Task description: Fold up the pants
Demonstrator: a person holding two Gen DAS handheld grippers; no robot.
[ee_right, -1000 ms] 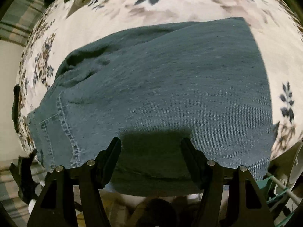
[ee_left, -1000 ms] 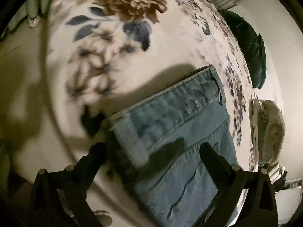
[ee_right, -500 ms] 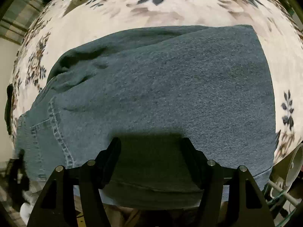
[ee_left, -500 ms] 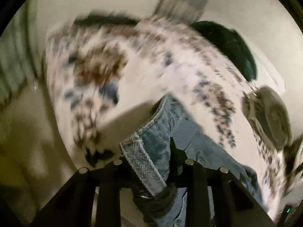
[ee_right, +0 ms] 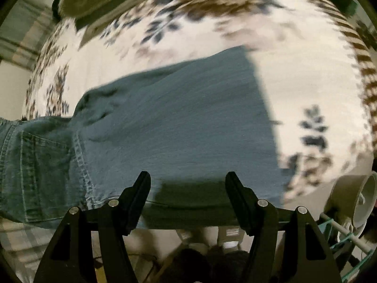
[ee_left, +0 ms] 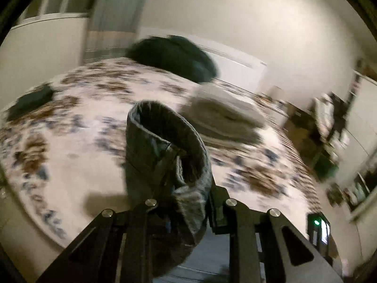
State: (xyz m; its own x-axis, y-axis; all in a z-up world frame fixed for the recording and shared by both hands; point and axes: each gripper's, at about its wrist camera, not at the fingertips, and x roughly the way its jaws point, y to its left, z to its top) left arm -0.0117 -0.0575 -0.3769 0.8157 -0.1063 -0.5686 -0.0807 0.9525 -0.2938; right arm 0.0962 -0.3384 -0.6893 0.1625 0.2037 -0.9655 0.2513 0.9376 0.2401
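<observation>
while the blue denim pants (ee_right: 179, 122) lie mostly flat on the floral bedspread (ee_right: 294, 75), one end (ee_left: 165, 155) is held raised, clamped in the left gripper (ee_left: 186, 202); the right gripper (ee_right: 187, 188) is held wide open, empty; the fold is judged barely begun.

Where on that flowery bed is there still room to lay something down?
Bare floral bedspread lies beyond the jeans, toward the striped border. In the left view, bedspread shows between the dark bundle and the lifted waistband. Crowded: folded beige blanket, dark pillow.
</observation>
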